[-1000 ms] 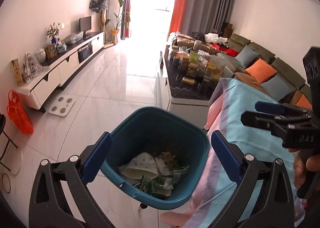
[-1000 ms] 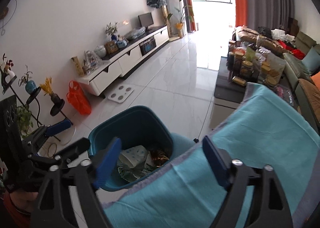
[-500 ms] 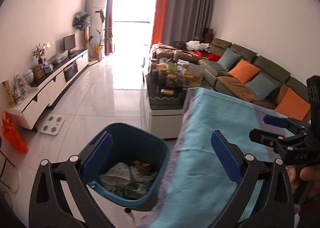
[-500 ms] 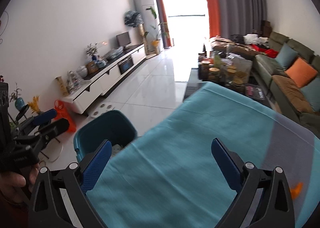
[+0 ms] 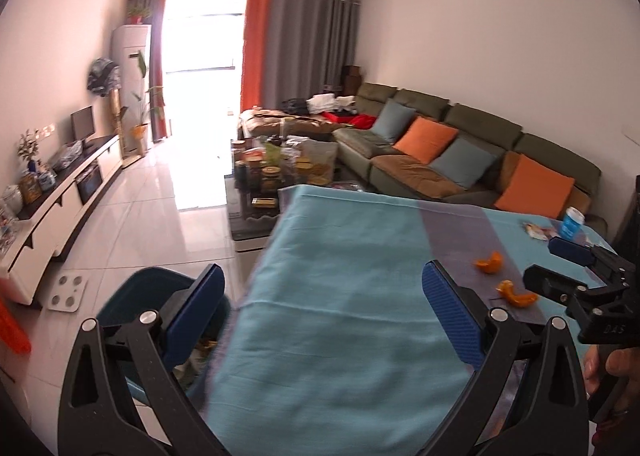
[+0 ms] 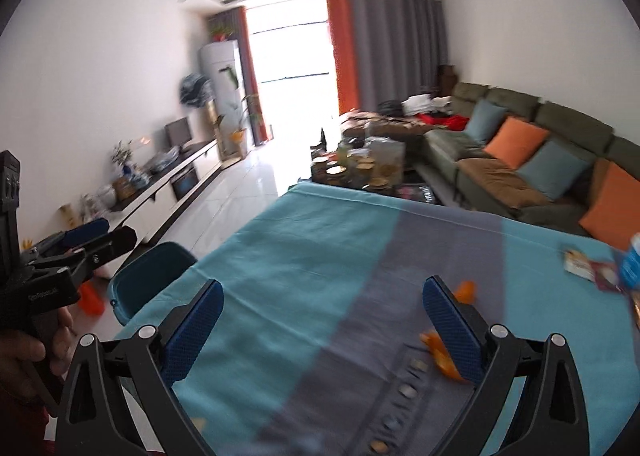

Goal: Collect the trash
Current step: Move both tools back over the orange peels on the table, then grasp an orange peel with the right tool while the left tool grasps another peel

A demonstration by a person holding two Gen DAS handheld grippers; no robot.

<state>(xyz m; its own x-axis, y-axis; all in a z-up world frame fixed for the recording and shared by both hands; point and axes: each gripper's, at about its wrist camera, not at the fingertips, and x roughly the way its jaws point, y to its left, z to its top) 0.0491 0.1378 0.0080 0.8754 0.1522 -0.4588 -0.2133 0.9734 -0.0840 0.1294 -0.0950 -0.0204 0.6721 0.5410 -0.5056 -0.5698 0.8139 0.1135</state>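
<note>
A teal trash bin [image 5: 132, 296] stands on the floor at the table's left edge; it also shows in the right wrist view [image 6: 148, 276]. Orange peel pieces [image 5: 489, 262] [image 5: 516, 294] lie on the teal-and-grey tablecloth [image 5: 340, 296]; the right wrist view shows peel [image 6: 464, 290] [image 6: 438, 352] beside my right fingers. A wrapper [image 5: 538, 231] and a blue-and-white cup [image 5: 572, 220] sit at the table's far right. My left gripper [image 5: 322, 316] is open and empty over the table's left part. My right gripper [image 6: 322, 320] is open and empty above the cloth.
A coffee table [image 5: 256, 199] crowded with jars stands beyond the table. A green sofa [image 5: 460, 143] with orange and blue cushions runs along the right. A white TV cabinet [image 5: 60, 195] lines the left wall, with a scale [image 5: 68, 293] on the floor.
Both grippers swung up and to the right, away from the bin and over the table. The orange peel, wrapper and cup came into view. Both grippers stayed open.
</note>
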